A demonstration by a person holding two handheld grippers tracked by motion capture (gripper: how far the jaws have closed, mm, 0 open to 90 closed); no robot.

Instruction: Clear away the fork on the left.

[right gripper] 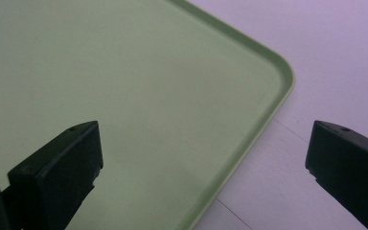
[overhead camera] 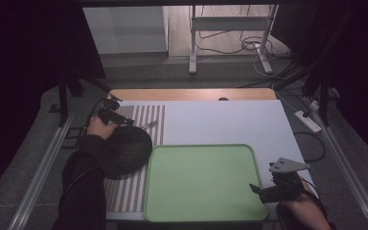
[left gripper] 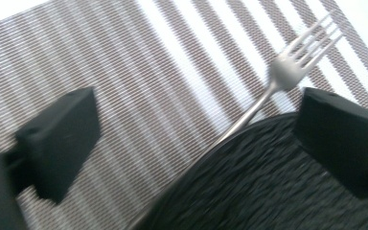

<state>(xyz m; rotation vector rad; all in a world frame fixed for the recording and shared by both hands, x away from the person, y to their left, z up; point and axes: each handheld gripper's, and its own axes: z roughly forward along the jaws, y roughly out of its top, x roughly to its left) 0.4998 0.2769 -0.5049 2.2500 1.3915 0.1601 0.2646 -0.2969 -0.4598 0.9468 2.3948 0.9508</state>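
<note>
Left claw: the left claw [overhead camera: 124,120] hovered at the far left of the counter [overhead camera: 220,120], above the striped placemat [overhead camera: 143,115], with its jaws spread wide and nothing between them.
Fork: a silver fork [left gripper: 287,72] lay on the placemat just ahead of the left claw, tines pointing away; in the left gripper view its handle ran down under the rim of the dark plate [left gripper: 268,191]. No jaw touched it.
Dark plate: the round, ridged black plate [overhead camera: 124,151] sat on the placemat, just beside the left edge of the green tray [overhead camera: 201,182], partly covered by the person's left sleeve [overhead camera: 84,187].
Right claw: the right claw [overhead camera: 256,189] hung over the near right corner of the tray, jaws wide apart and holding nothing.
Green tray: bare, resting on the white counter sheet near the front edge; in the right gripper view its rounded corner [right gripper: 282,76] lay between the two black jaws, with one jaw over the tray and the other over the counter.
Blur: the left gripper view was slightly smeared.
</note>
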